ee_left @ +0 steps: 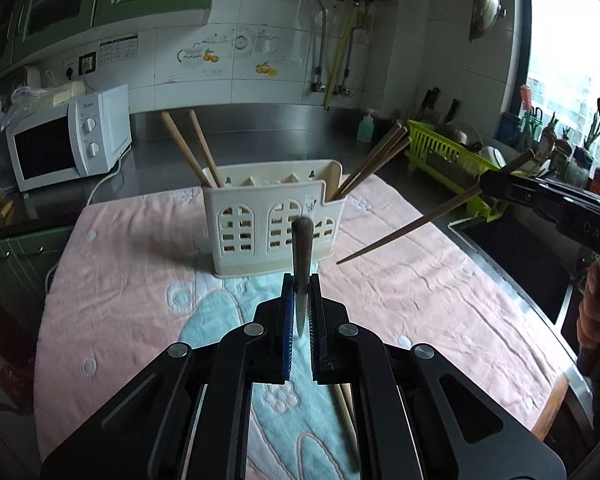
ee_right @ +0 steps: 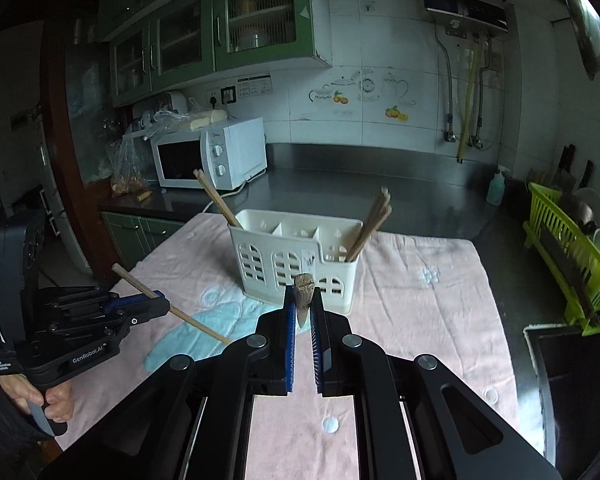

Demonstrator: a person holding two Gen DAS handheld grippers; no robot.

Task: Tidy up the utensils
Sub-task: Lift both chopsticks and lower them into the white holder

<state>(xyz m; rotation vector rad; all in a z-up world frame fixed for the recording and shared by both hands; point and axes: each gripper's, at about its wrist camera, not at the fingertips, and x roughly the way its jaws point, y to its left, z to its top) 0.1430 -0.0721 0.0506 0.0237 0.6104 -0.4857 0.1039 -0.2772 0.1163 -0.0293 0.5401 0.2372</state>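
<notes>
A cream plastic utensil holder (ee_left: 268,224) (ee_right: 296,264) stands on the pink towel (ee_left: 120,280) (ee_right: 420,312). Two chopsticks (ee_left: 188,148) lean out of its left end and several (ee_left: 374,164) out of its right end. My left gripper (ee_left: 300,300) is shut on one chopstick (ee_left: 302,256), held above the towel in front of the holder; it shows in the right wrist view (ee_right: 156,304) with that chopstick (ee_right: 198,326). My right gripper (ee_right: 302,304) is shut on a darker chopstick (ee_right: 303,292), seen slanting in the left wrist view (ee_left: 404,230).
More chopsticks (ee_left: 346,412) lie on the towel under my left gripper. A white microwave (ee_left: 68,140) stands at the back left. A green dish rack (ee_left: 448,160) and a soap bottle (ee_left: 366,128) are at the right, beside a sink (ee_right: 572,380).
</notes>
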